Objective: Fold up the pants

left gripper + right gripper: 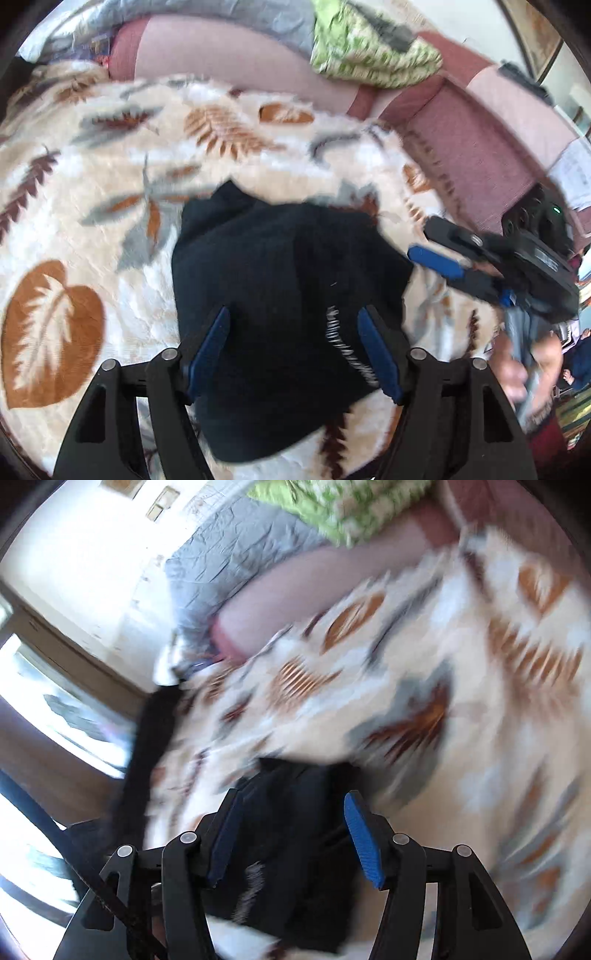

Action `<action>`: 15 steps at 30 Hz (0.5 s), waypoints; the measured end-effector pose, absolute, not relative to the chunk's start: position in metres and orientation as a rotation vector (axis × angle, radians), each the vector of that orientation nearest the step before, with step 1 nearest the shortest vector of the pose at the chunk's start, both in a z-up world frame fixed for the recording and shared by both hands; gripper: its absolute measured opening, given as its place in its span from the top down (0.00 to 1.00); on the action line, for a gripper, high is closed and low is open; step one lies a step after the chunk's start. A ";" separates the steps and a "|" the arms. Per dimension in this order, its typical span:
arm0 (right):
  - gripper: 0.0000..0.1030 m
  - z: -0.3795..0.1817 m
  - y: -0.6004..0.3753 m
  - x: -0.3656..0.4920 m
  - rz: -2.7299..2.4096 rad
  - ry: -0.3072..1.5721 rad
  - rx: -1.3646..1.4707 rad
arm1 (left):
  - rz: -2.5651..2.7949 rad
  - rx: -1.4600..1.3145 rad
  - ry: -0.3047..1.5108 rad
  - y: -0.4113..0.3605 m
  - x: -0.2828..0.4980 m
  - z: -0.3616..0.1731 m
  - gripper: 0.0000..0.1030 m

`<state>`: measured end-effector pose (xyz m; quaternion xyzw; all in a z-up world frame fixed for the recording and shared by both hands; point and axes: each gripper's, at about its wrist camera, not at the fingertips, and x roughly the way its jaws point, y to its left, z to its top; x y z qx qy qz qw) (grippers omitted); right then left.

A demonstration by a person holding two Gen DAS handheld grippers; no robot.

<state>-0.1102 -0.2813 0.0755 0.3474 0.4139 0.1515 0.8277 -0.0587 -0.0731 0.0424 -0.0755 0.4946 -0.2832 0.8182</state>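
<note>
Lying folded on blanket [110,177], pants [280,295] under both grippers' spread, empty jaws.

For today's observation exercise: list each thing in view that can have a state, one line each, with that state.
pants: folded into a compact bundle, lying on the blanket
left tongs: open, over the pants, gripping nothing
right tongs: open, empty, above the pants
leaf-print blanket: spread out flat
green patterned cloth: crumpled on the sofa

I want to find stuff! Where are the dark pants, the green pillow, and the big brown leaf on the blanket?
pants [280,266]: left wrist view, middle of the folded dark cloth.
green pillow [373,48]: left wrist view, its patterned front.
big brown leaf [51,332]: left wrist view, leaf's centre on the blanket.
</note>
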 end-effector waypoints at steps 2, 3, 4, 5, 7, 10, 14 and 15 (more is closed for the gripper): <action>0.42 0.051 -0.274 -0.116 0.343 0.917 0.817 | -0.593 -0.129 1.090 -0.080 -0.058 0.029 0.31; 0.44 0.036 -0.273 -0.121 0.311 0.947 0.836 | -0.597 -0.091 1.076 -0.083 -0.062 0.031 0.31; 0.46 0.028 -0.272 -0.124 0.286 0.966 0.841 | -0.608 -0.063 1.067 -0.085 -0.066 0.035 0.31; 0.46 0.021 -0.275 -0.128 0.235 0.987 0.828 | -0.626 -0.048 1.061 -0.086 -0.068 0.041 0.31; 0.46 0.023 -0.282 -0.135 0.119 1.001 0.743 | -0.675 -0.084 1.032 -0.078 -0.074 0.056 0.30; 0.44 0.043 -0.294 -0.147 0.106 0.916 0.767 | -0.701 -0.136 0.993 -0.069 -0.076 0.064 0.29; 0.42 0.070 -0.290 -0.156 0.199 0.798 0.792 | -0.664 -0.111 1.068 -0.078 -0.067 0.036 0.26; 0.41 0.069 -0.286 -0.155 0.226 0.798 0.798 | -0.658 -0.087 1.054 -0.080 -0.072 0.033 0.26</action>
